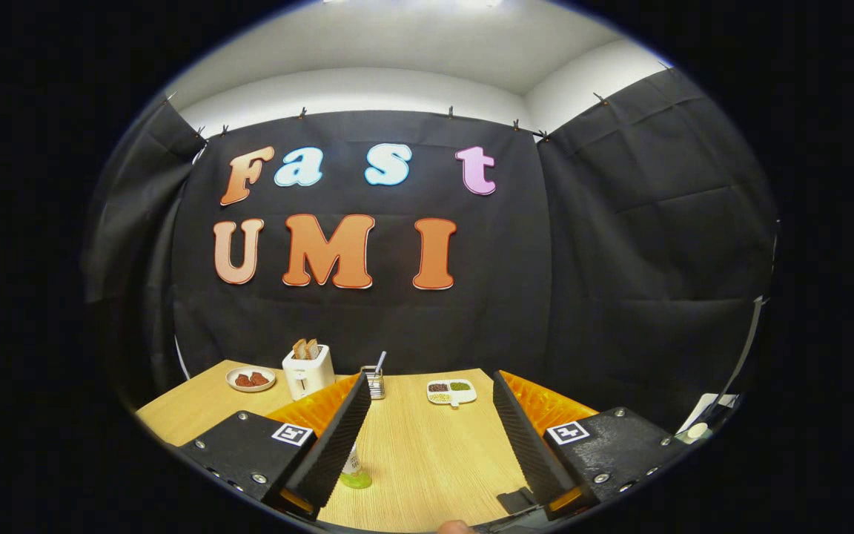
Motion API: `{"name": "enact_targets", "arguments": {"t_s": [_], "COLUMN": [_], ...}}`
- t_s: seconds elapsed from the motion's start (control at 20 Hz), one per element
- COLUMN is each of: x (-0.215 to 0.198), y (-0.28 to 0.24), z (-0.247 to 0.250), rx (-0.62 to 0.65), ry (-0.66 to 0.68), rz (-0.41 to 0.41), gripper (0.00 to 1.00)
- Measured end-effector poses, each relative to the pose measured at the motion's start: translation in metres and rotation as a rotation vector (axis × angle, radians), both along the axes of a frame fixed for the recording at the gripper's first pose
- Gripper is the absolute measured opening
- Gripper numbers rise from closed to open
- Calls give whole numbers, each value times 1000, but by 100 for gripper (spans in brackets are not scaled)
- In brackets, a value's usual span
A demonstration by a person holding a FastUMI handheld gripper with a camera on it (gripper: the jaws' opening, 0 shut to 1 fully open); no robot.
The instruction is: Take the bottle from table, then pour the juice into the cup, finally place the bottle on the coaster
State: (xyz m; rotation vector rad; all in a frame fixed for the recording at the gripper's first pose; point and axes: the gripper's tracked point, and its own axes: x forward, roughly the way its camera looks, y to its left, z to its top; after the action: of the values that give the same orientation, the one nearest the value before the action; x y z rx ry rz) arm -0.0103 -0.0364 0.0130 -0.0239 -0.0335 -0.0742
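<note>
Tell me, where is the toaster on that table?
In the gripper view, the toaster stands at the table's far edge against the black cloth, beyond the open gripper, between a plate of food and a utensil holder.

bottle (355, 475): one
toaster (308, 371): one, two toast slices in it
plate (250, 380): one
tray (451, 392): one, three compartments
rack (374, 383): one
table (427, 452): one
gripper (427, 386): one, two fingers spread wide

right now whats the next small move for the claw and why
Probably swing the claw toward the bottle and lower it. Its fingers stand wide apart over bare table, holding nothing, and the bottle sits low beside one finger, partly hidden by it, not between them.
</note>
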Motion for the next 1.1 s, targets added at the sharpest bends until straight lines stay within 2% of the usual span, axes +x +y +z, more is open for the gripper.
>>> {"name": "enact_targets", "arguments": {"t_s": [0.35, 0.65, 1.1], "x": [6, 22, 53], "y": [15, 50, 109], "z": [-16, -48, -123], "rx": [-31, -16, 23], "ry": [21, 43, 62], "rz": [23, 91, 213], "gripper": [99, 99, 99]}}
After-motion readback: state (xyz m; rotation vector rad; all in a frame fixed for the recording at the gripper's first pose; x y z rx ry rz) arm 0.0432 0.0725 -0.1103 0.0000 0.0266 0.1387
